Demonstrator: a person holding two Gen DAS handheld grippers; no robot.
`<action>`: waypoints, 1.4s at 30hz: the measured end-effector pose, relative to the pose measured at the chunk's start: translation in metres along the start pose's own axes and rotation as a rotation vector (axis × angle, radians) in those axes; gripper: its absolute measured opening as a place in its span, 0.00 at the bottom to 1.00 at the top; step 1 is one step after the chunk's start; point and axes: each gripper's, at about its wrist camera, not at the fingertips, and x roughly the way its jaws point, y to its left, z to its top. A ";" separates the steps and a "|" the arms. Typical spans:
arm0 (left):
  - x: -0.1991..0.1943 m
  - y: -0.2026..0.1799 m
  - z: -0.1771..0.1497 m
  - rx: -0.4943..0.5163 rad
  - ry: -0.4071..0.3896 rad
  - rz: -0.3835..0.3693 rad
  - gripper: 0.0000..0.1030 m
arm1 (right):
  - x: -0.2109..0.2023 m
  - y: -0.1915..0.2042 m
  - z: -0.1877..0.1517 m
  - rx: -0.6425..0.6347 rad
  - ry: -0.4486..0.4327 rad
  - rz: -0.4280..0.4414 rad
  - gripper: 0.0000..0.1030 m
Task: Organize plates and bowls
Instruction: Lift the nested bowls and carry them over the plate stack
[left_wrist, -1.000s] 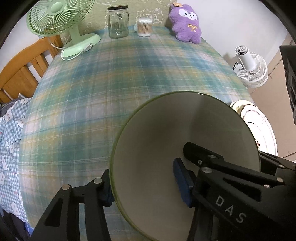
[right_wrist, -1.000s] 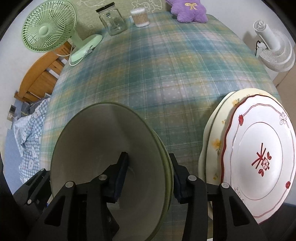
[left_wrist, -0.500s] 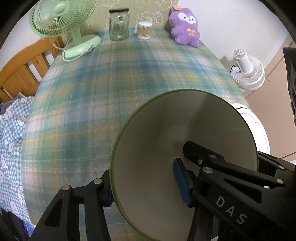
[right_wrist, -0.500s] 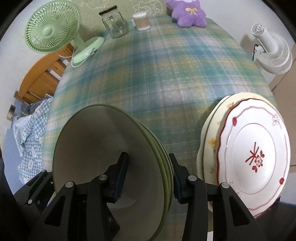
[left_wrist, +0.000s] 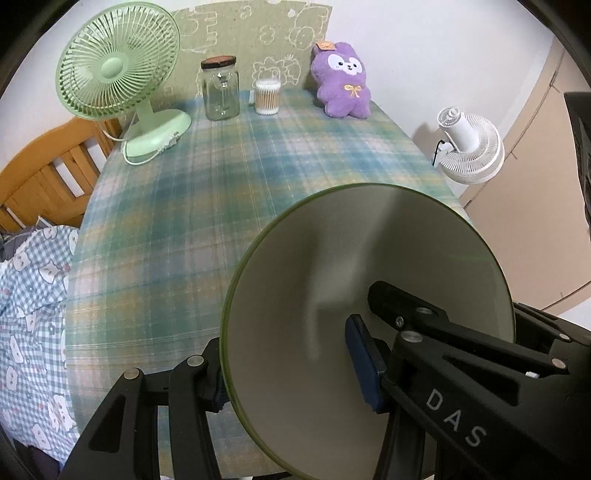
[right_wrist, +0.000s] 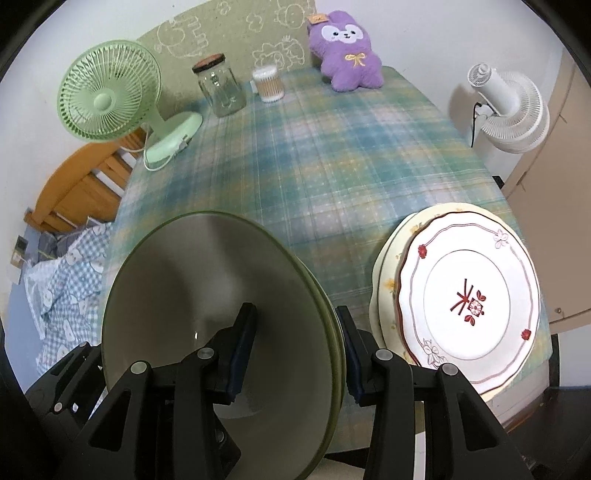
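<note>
A stack of nested green-rimmed bowls (left_wrist: 369, 277) hangs tilted above the plaid tablecloth (left_wrist: 221, 206), held from both sides. My left gripper (left_wrist: 290, 363) is shut on the stack's left wall, one pad inside and one outside. My right gripper (right_wrist: 295, 350) is shut on the right wall of the same bowls (right_wrist: 207, 280), where several rims show edge on. Part of the left gripper's body (right_wrist: 66, 369) shows at the lower left of the right wrist view. A white plate with red decoration (right_wrist: 465, 295) lies on a cream floral plate (right_wrist: 388, 284) at the table's near right corner.
Along the far edge stand a green desk fan (left_wrist: 118, 70), a glass jar (left_wrist: 220, 92), a tub of cotton swabs (left_wrist: 267, 96) and a purple plush toy (left_wrist: 343, 81). A white fan (left_wrist: 469, 147) stands off the table's right side. A wooden bed frame (left_wrist: 44, 173) with checked bedding (left_wrist: 33, 295) lies left.
Both grippers have risen with the bowl stack held between them. The table has dropped away below, and more of the far wall shows.
</note>
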 end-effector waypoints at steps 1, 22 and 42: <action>-0.002 -0.001 0.000 -0.002 -0.003 0.003 0.52 | -0.004 0.000 0.000 -0.002 -0.005 0.003 0.45; -0.013 -0.086 0.020 -0.075 -0.049 0.060 0.52 | -0.041 -0.067 0.024 -0.096 -0.023 0.032 0.45; 0.043 -0.178 0.024 -0.093 0.014 0.054 0.52 | -0.026 -0.170 0.032 -0.087 0.028 0.017 0.45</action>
